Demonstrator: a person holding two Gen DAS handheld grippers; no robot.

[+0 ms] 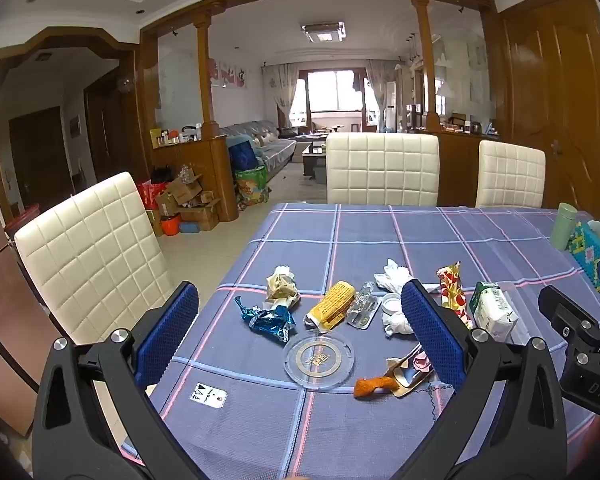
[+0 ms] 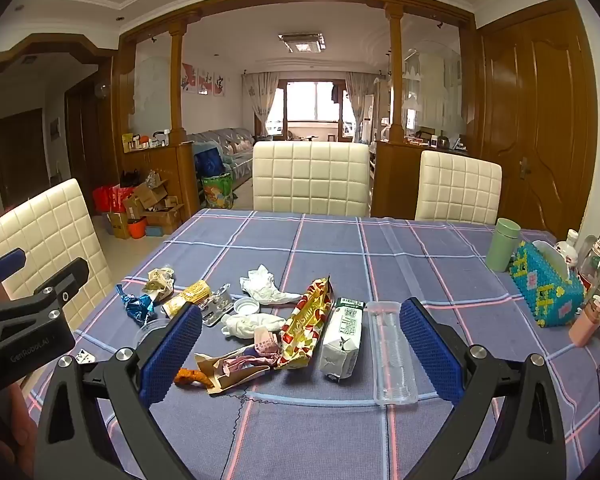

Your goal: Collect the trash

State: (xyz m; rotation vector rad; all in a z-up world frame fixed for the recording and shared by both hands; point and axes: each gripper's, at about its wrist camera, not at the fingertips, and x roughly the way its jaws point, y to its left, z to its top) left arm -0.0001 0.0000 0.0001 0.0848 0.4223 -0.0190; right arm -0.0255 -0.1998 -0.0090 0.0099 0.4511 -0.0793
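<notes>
Trash lies scattered on the blue plaid tablecloth (image 1: 380,236). In the left wrist view I see a blue foil wrapper (image 1: 269,319), a yellow wrapper (image 1: 332,305), a clear round lid (image 1: 319,359) and crumpled tissue (image 1: 392,274). My left gripper (image 1: 300,326) hangs open above them, holding nothing. In the right wrist view a red and yellow snack bag (image 2: 306,330), a white carton (image 2: 342,340), a clear plastic tray (image 2: 391,354) and torn paper wrappers (image 2: 236,366) lie between the wide-open fingers of my right gripper (image 2: 300,334), which grips nothing.
White padded chairs (image 2: 311,178) stand at the far side and at the left (image 1: 96,256). A green cup (image 2: 502,245), a beaded tissue box (image 2: 546,286) and bottles (image 2: 598,260) crowd the right edge. Boxes (image 1: 188,204) sit on the floor beyond.
</notes>
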